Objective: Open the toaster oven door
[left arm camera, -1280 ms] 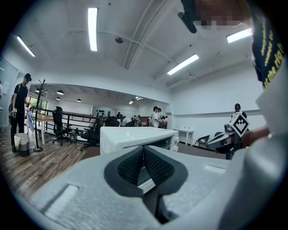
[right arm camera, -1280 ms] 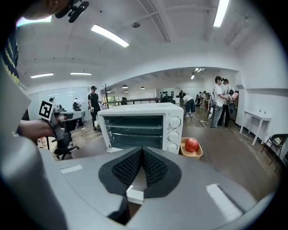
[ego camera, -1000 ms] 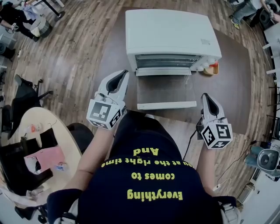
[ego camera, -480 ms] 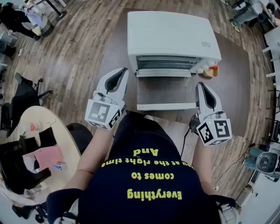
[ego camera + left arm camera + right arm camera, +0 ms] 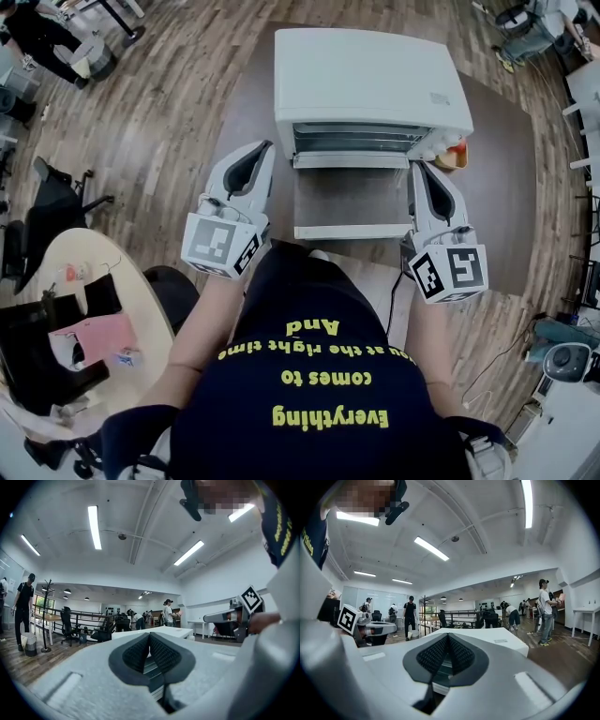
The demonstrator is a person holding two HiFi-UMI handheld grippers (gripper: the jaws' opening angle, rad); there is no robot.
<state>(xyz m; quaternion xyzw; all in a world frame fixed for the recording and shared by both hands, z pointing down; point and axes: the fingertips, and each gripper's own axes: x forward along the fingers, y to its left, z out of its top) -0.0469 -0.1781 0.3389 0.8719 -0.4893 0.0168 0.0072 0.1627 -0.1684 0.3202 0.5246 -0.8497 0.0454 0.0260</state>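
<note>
White toaster oven (image 5: 370, 75) ahead of both jaws, long axis L-R, front twd person; glass door (image 5: 354, 199) dropped flat. Left gripper (image 5: 255, 152) & right gripper (image 5: 418, 169): jaws together, empty.

Right gripper (image 5: 419, 171) now nearer toaster oven (image 5: 366, 75)

The small orange and white thing (image 5: 457, 150) at the right corner of the toaster oven (image 5: 370, 75) is partly hidden behind it and too small to identify. The person's dark shirt (image 5: 319, 394) covers the near edge of the table (image 5: 497, 187), and the right gripper (image 5: 415, 167) overlaps the right end of the open door (image 5: 352, 199). In their own views the left gripper (image 5: 149, 635) and the right one block most of the oven's front, and the distant people (image 5: 543, 611) are too small to make out.
</note>
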